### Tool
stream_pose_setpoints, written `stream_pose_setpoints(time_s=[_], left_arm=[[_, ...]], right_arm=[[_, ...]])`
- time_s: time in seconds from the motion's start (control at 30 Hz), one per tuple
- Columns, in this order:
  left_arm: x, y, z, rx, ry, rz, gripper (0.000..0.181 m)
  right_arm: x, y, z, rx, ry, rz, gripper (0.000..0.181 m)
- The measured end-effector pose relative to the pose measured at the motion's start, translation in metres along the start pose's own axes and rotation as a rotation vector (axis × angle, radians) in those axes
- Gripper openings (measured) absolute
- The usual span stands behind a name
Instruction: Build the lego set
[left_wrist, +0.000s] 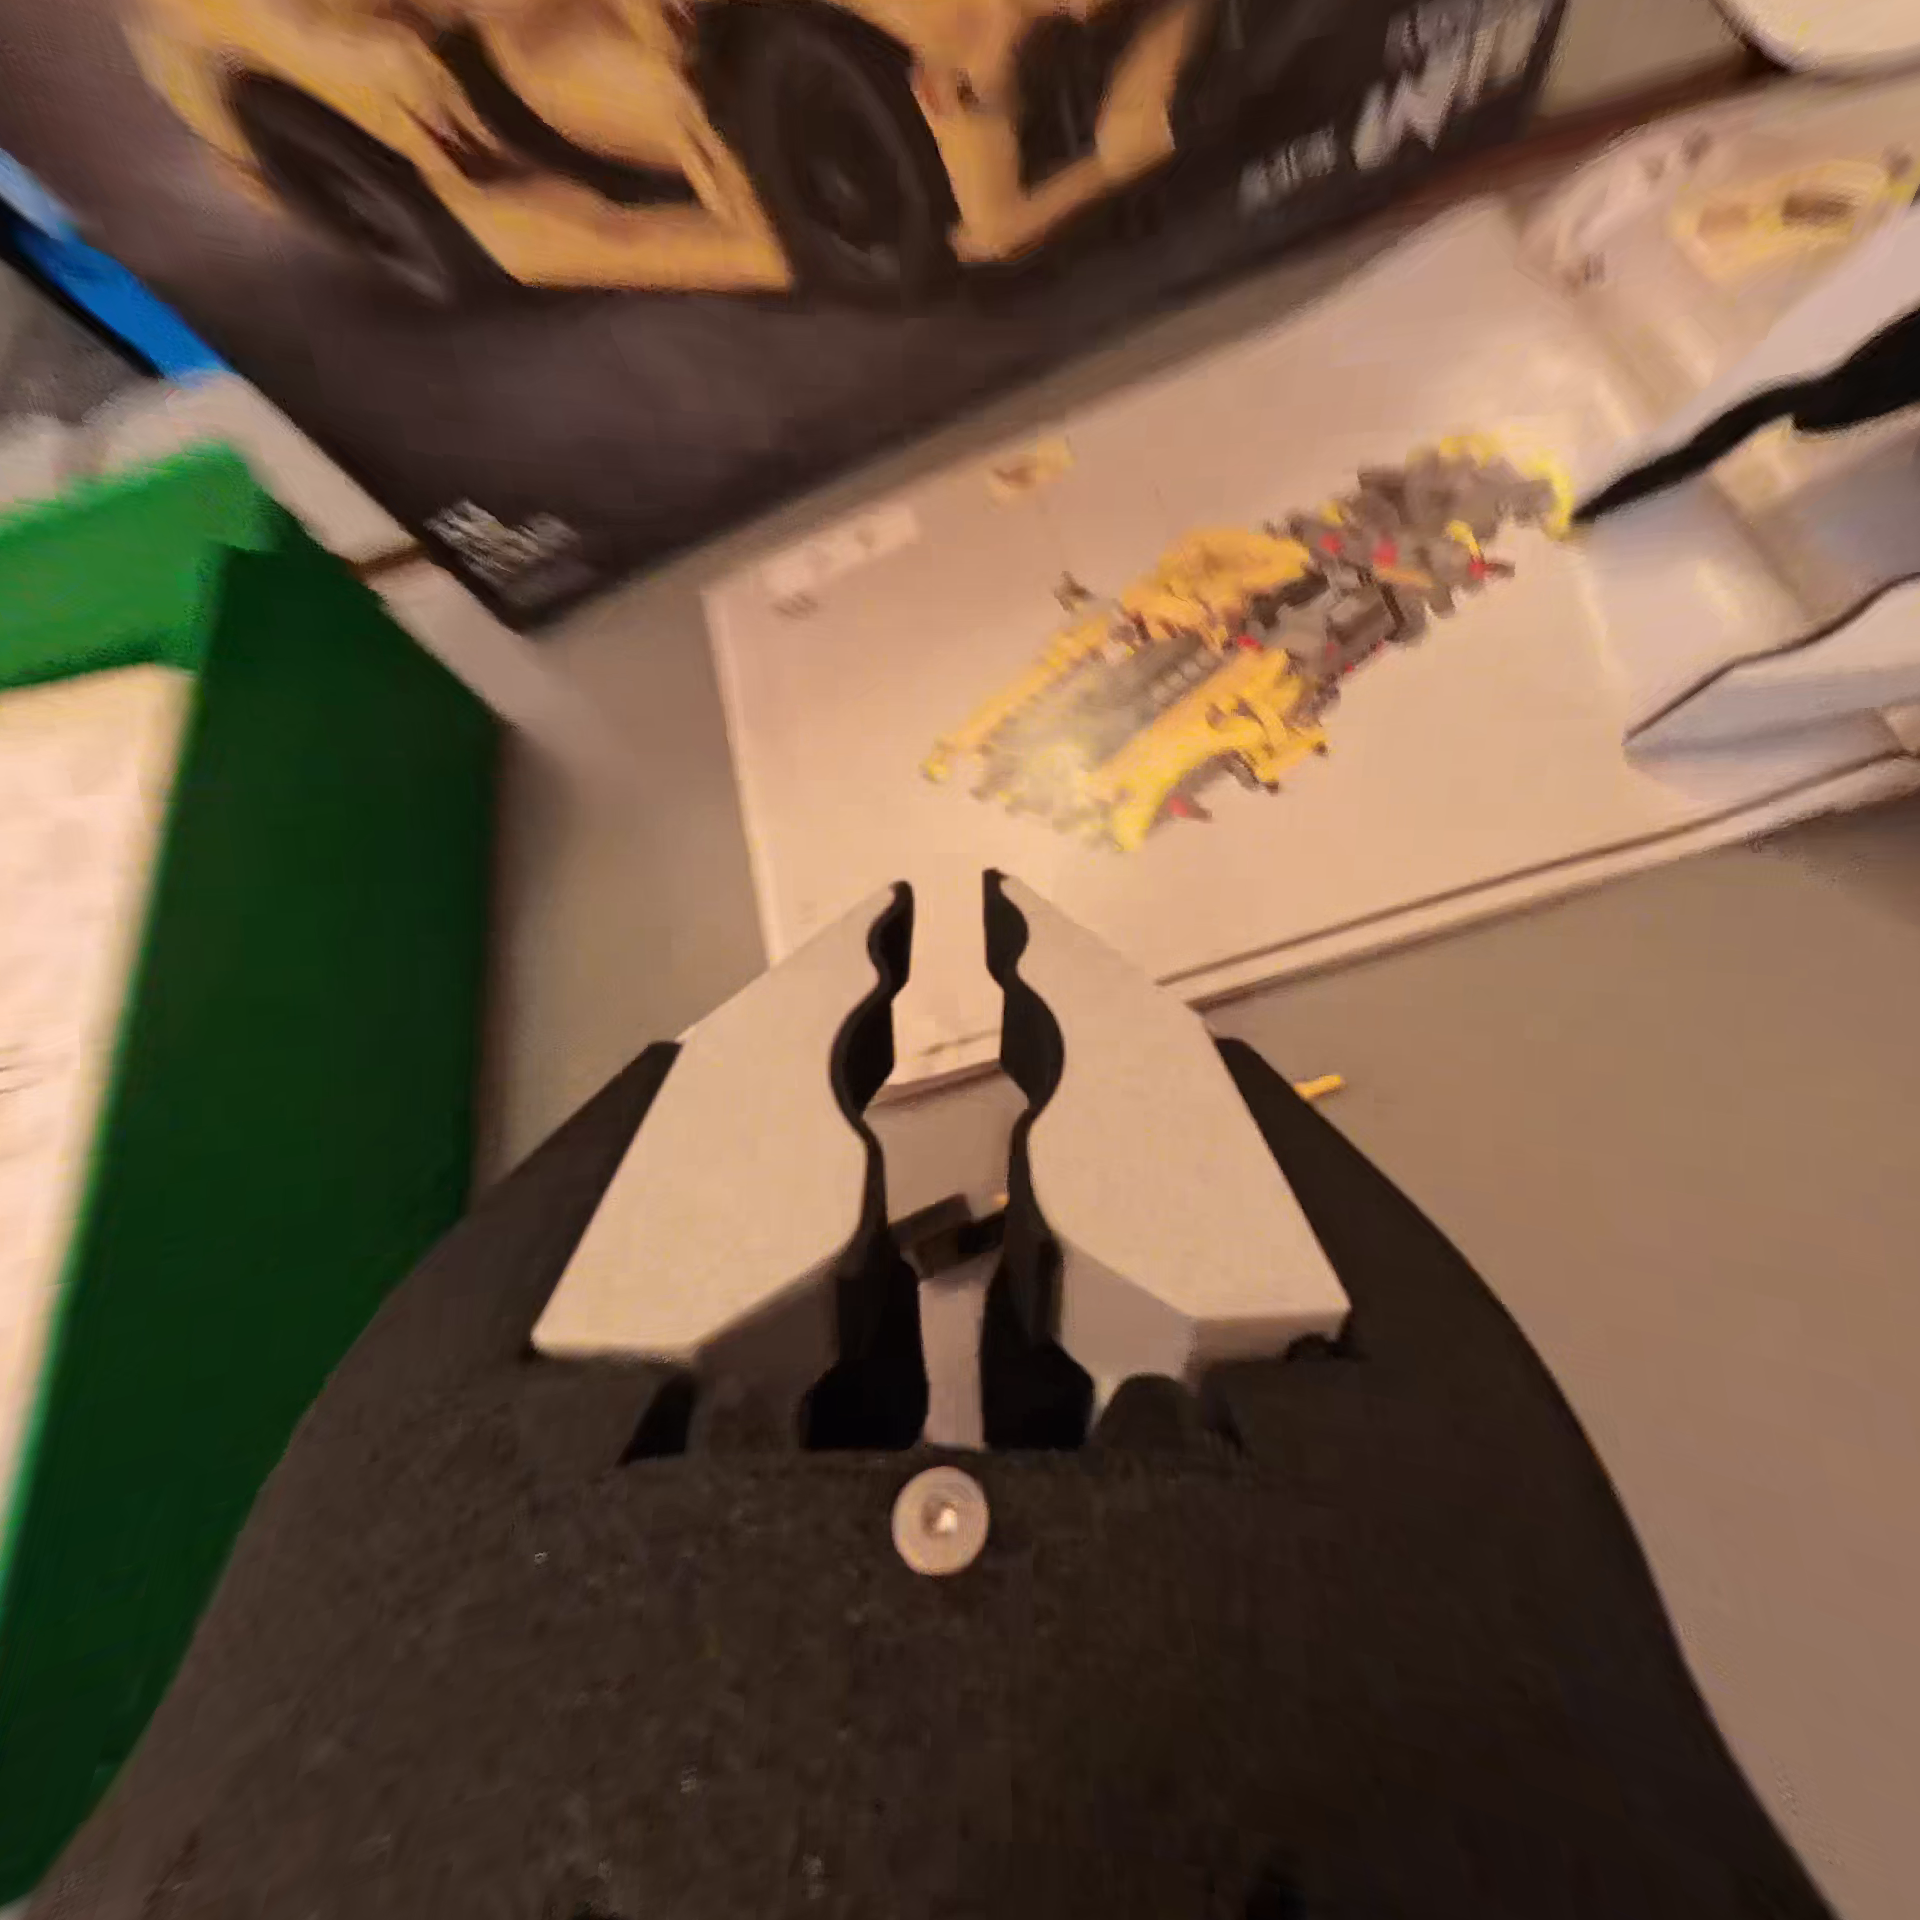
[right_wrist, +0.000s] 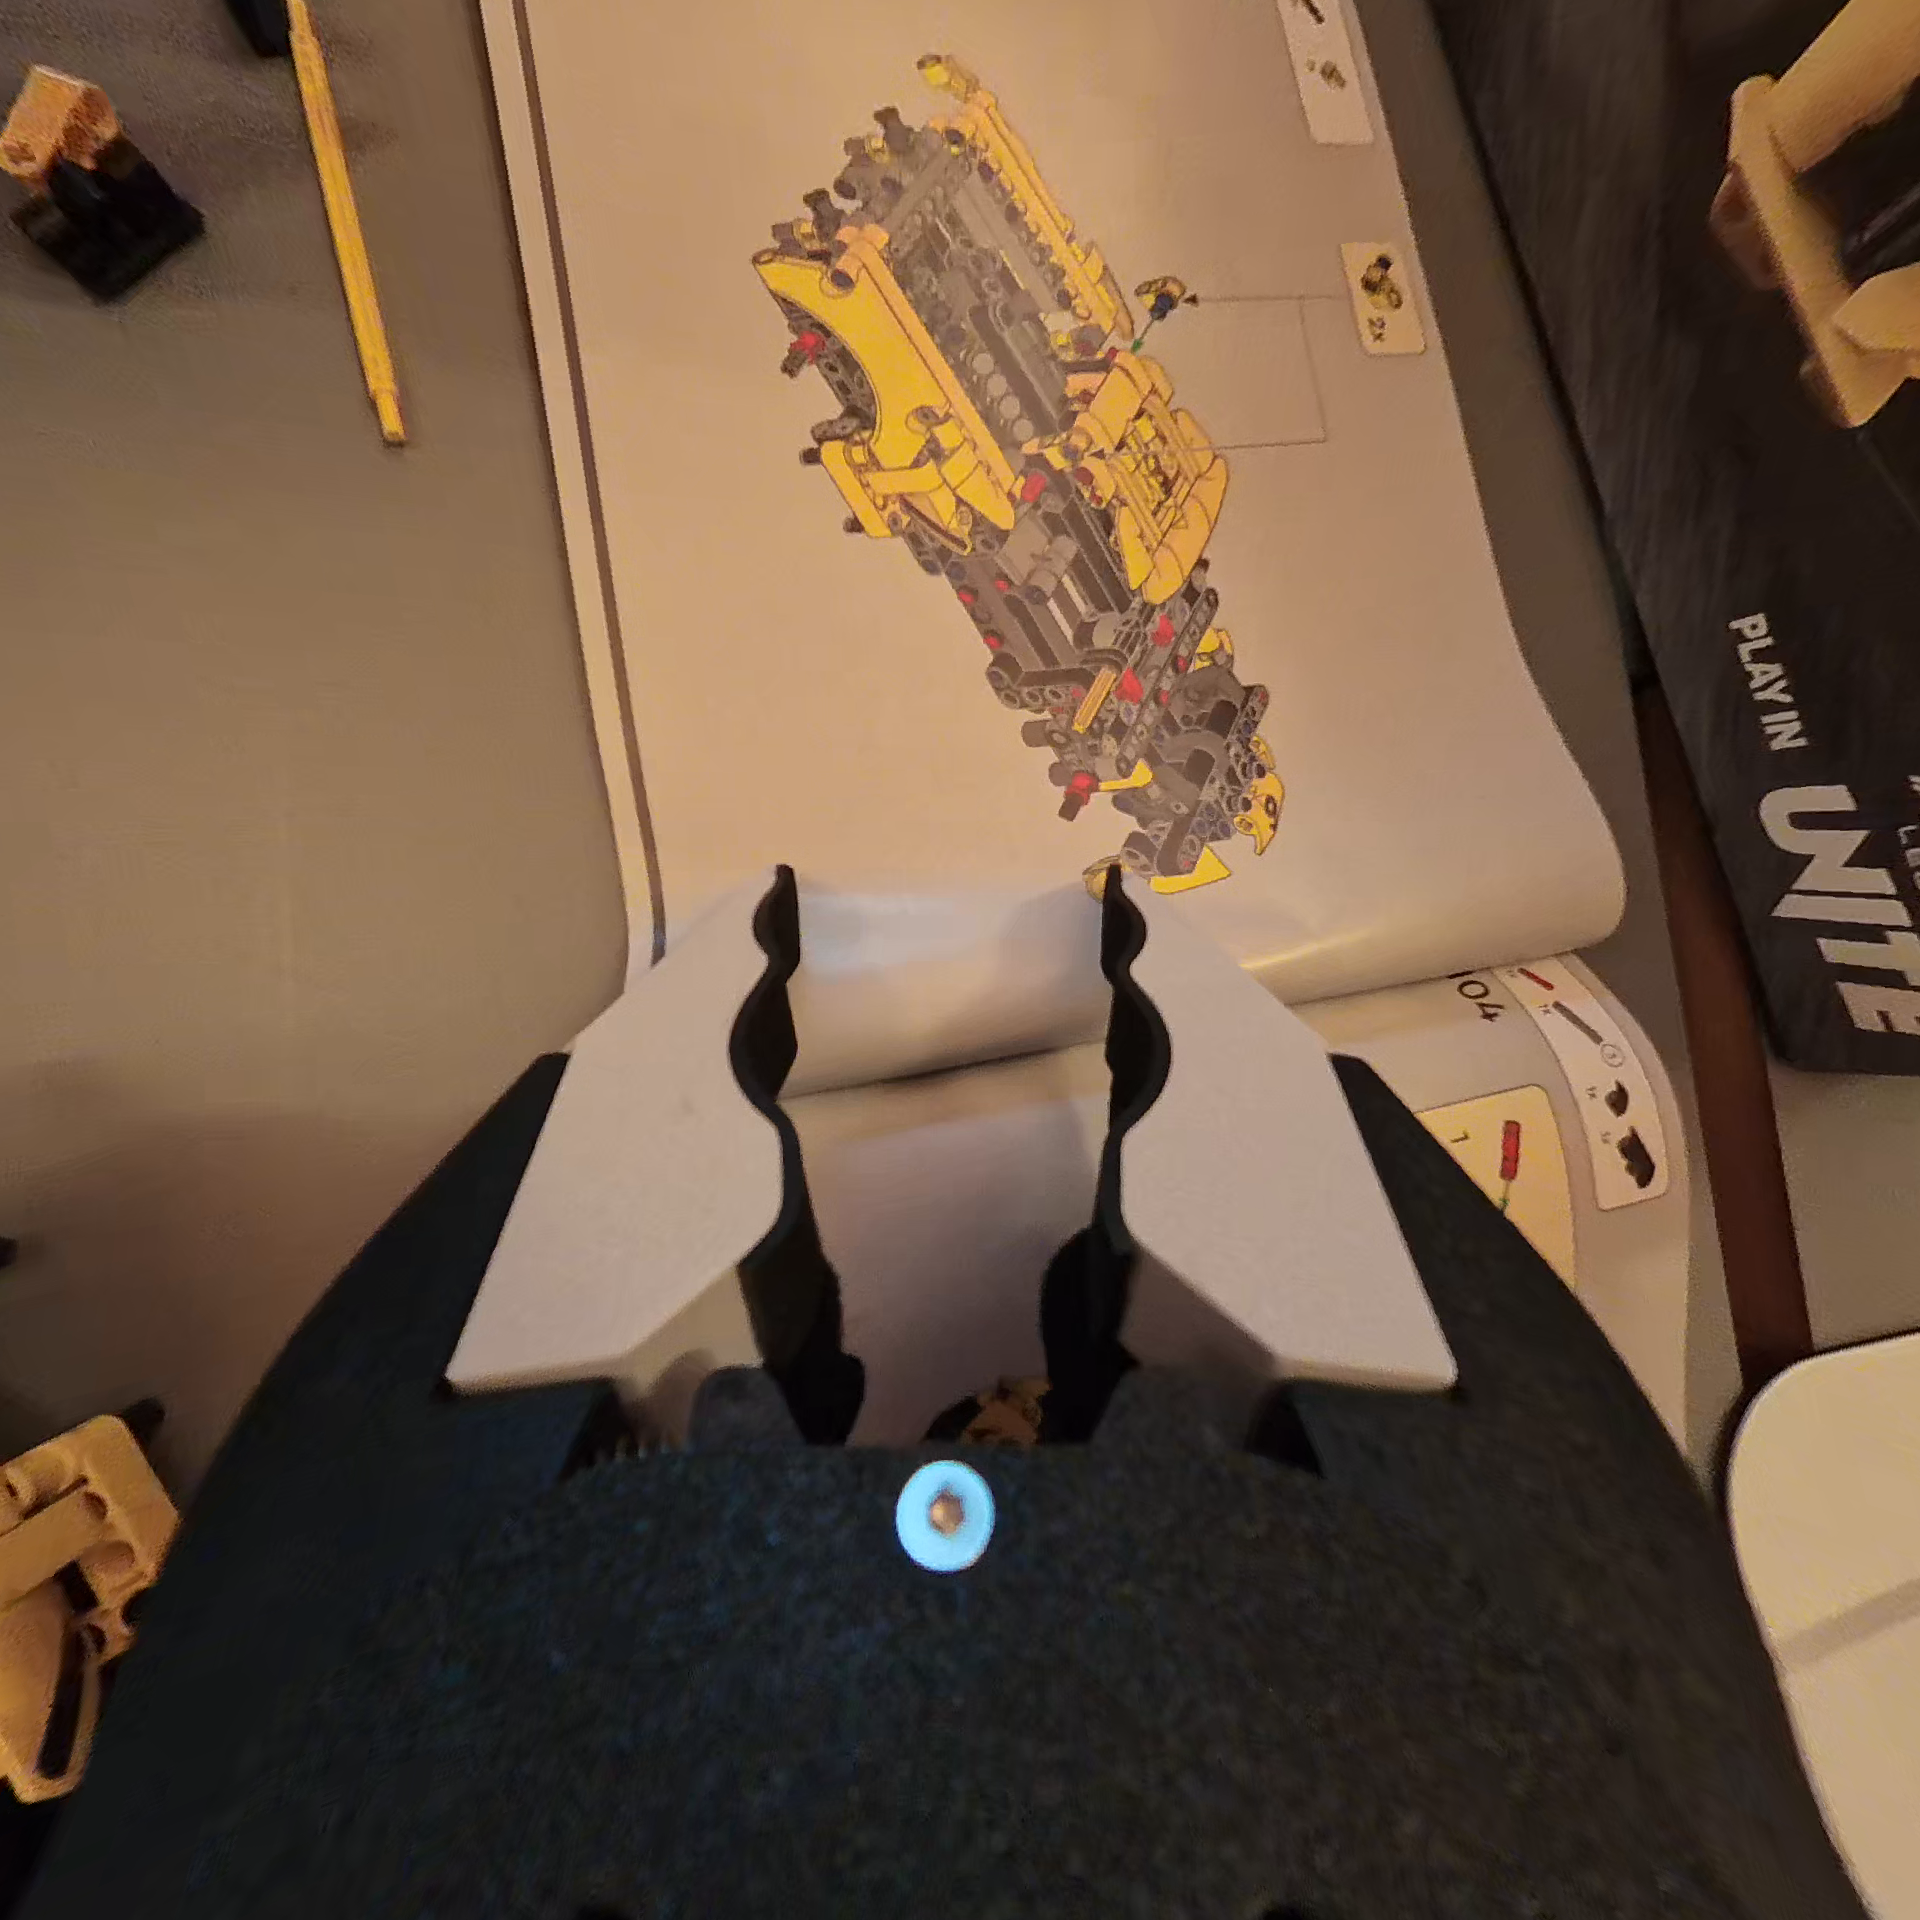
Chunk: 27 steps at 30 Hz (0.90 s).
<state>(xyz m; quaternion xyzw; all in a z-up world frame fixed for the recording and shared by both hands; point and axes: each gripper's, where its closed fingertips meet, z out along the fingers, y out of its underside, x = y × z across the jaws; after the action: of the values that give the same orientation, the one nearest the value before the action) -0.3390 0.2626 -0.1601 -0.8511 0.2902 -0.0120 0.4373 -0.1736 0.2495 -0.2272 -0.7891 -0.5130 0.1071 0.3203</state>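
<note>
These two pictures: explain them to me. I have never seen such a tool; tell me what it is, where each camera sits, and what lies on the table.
Each picture comes from a camera mounted on a hand-held two-finger gripper, looking forward along its fingers. The left gripper has its fingers nearly together and empty at the tips; a small dark piece shows between them near the base, held or not I cannot tell. The right gripper is open and empty. Both hover over an open instruction booklet on a grey table. Nearby lie the dark set box, a green box, a long yellow rod and small yellow-black assemblies.
</note>
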Motion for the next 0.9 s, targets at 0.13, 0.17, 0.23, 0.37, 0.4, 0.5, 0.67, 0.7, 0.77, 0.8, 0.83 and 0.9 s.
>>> stream_pose_setpoints(time_s=[0.13, 0.17, 0.23, 0.37, 0.4, 0.5, 0.67, 0.7, 0.77, 0.8, 0.83, 0.9], left_arm=[[0.020, 0.030, 0.046, -0.193, 0.171, -0.057, 0.005], [0.018, 0.036, 0.052, -0.219, 0.166, -0.063, 0.001], [0.014, 0.042, 0.057, -0.232, 0.144, -0.066, 0.000], [0.013, 0.043, 0.056, -0.230, 0.152, -0.075, 0.000], [0.013, 0.043, 0.056, -0.227, 0.156, -0.080, 0.000], [0.013, 0.043, 0.056, -0.217, 0.171, -0.098, 0.000], [0.012, 0.044, 0.055, -0.214, 0.195, -0.106, 0.000], [0.012, 0.045, 0.055, -0.214, 0.204, -0.112, 0.000], [0.011, 0.046, 0.054, -0.217, 0.220, -0.128, 0.000], [0.011, 0.046, 0.054, -0.218, 0.226, -0.133, 0.000], [0.011, 0.046, 0.054, -0.219, 0.230, -0.137, 0.000], [0.011, 0.046, 0.053, -0.223, 0.233, -0.135, 0.000]], right_arm=[[-0.001, 0.001, 0.002, 0.020, -0.042, 0.032, 0.058], [-0.002, 0.000, 0.003, 0.028, -0.052, 0.041, 0.058], [-0.004, -0.001, 0.001, 0.036, -0.085, 0.031, 0.063], [0.014, -0.015, -0.011, 0.093, -0.095, 0.019, 0.072], [0.028, -0.015, -0.011, 0.108, -0.061, 0.008, 0.075], [0.045, -0.014, -0.004, 0.133, -0.094, 0.009, 0.088], [0.040, -0.004, 0.016, 0.090, -0.180, -0.004, 0.096], [0.040, -0.003, 0.018, 0.091, -0.179, -0.006, 0.096], [0.039, -0.002, 0.019, 0.107, -0.191, 0.008, 0.096], [0.039, -0.002, 0.020, 0.133, -0.191, 0.017, 0.097], [0.039, -0.002, 0.020, 0.152, -0.190, 0.022, 0.097], [0.039, -0.002, 0.020, 0.136, -0.190, 0.025, 0.097]])
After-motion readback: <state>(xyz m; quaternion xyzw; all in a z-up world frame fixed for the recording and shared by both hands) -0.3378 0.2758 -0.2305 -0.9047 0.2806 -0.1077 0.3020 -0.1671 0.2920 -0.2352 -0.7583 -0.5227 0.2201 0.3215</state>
